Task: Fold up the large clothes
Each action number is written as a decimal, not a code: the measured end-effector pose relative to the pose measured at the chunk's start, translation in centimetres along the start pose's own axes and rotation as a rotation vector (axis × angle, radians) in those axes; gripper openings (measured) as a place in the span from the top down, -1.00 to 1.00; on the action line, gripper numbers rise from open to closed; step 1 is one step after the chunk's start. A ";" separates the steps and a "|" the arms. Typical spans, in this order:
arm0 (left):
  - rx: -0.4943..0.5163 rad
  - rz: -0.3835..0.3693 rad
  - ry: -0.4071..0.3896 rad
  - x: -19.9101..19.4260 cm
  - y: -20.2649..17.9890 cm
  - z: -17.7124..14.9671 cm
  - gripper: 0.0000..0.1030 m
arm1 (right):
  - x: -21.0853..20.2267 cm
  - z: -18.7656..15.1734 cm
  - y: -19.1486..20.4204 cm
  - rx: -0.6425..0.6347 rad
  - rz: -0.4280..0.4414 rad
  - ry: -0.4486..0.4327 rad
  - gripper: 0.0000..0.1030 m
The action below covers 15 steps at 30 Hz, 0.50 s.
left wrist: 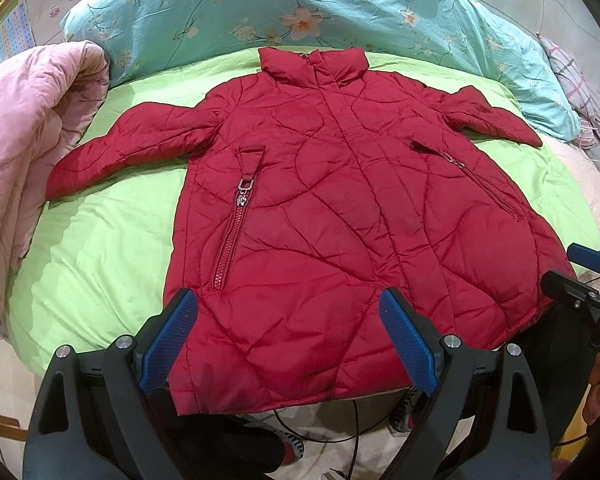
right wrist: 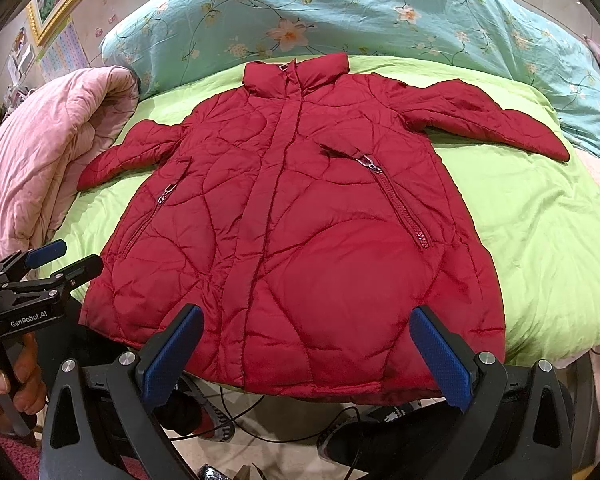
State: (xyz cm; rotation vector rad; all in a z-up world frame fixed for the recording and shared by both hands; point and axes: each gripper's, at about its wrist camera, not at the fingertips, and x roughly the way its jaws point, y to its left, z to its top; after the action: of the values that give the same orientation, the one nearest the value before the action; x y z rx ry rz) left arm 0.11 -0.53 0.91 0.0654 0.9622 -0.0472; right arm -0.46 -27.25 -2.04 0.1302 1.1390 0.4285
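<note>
Two claws, left claw (left wrist: pixel 288 342) and right claw (right wrist: pixel 306 354), gape wide at the hem of the red quilted padded coat (left wrist: pixel 332 208), spread flat, sleeves out, ready for folding.

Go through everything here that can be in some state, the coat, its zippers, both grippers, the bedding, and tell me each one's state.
red quilted coat: spread flat, front up, unfolded, sleeves out sideways
front placket: closed up to the collar
pocket zipper: zipped shut
other pocket zipper: zipped shut
left gripper: open, holding nothing, over the hem
right gripper: open, holding nothing, over the hem
pink quilt: bunched up beside the coat
</note>
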 end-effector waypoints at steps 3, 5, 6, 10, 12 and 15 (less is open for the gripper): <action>0.000 -0.002 0.009 0.0 0.0 0.0 -0.80 | 0.0 0.0 0.0 -0.001 0.001 -0.001 -1.00; 0.000 -0.001 -0.003 0.0 0.0 0.0 -0.80 | 0.0 0.0 0.0 -0.001 0.002 -0.001 -1.00; 0.000 -0.002 -0.006 0.0 0.0 0.0 -0.80 | -0.1 0.0 0.1 -0.001 0.002 -0.002 -1.00; 0.000 -0.004 -0.003 0.0 0.0 0.1 -0.80 | 0.0 0.1 0.2 -0.001 0.005 -0.004 -1.00; -0.001 -0.007 0.003 0.0 0.0 0.1 -0.80 | 0.1 0.1 0.2 0.000 0.007 -0.004 -1.00; 0.006 -0.006 -0.011 0.0 -0.3 0.2 -0.80 | 0.3 0.1 0.2 0.004 0.008 -0.003 -1.00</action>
State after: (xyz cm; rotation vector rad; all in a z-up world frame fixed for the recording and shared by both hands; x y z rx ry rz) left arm 0.25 -0.80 0.95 0.0676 0.9510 -0.0556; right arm -0.34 -26.97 -2.19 0.1385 1.1369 0.4335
